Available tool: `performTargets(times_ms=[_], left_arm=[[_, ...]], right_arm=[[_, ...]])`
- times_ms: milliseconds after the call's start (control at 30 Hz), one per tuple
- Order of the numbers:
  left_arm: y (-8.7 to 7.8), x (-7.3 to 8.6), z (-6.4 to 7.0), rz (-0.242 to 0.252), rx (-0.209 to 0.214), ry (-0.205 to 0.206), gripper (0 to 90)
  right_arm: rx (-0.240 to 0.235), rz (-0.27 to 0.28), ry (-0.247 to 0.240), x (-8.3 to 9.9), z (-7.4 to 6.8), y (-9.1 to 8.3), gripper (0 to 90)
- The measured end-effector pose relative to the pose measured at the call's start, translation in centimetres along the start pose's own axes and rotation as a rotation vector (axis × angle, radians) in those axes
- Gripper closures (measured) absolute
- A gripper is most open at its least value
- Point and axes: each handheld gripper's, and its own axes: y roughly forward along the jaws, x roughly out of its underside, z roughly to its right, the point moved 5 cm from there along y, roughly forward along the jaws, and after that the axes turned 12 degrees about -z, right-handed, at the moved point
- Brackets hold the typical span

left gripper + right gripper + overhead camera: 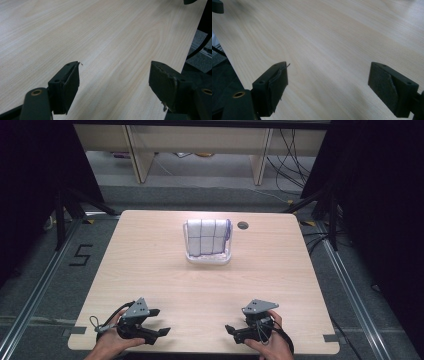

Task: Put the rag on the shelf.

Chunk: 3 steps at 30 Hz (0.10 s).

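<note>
The left claw [161,321] is wide open and holds nothing; its two black jaws stand far apart over bare wood in the left gripper view. The right claw [229,329] is wide open and empty too. Both rest at the near edge of the tabletop [150,270], well apart from the tray [207,260].

The tray stands near the far middle of the tabletop, just beside a small round hole [243,225] on its right. In the tray lies a white cloth [205,237] with thin dark lines, folded or rolled and leaning up.

I judge the cloth soft and light; it will bend and may unfold when lifted. A pinch on its upper edge, where it rises above the tray, seems best. The tray looks like thin clear plastic, light and a bit slippery, so it could slide.

Count: two claws, one tray, one hole. The cloth seems one piece, but I cannot tell for sure.
</note>
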Motion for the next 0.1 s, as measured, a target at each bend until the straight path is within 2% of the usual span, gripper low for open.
performTargets(times_ms=[100], left_arm=[[0.00, 0.05, -0.10, -0.008, -0.002, 0.000, 24.3]], right_arm=[[-0.002, 0.007, -0.010, -0.05, 0.01, 0.13, 17.2]])
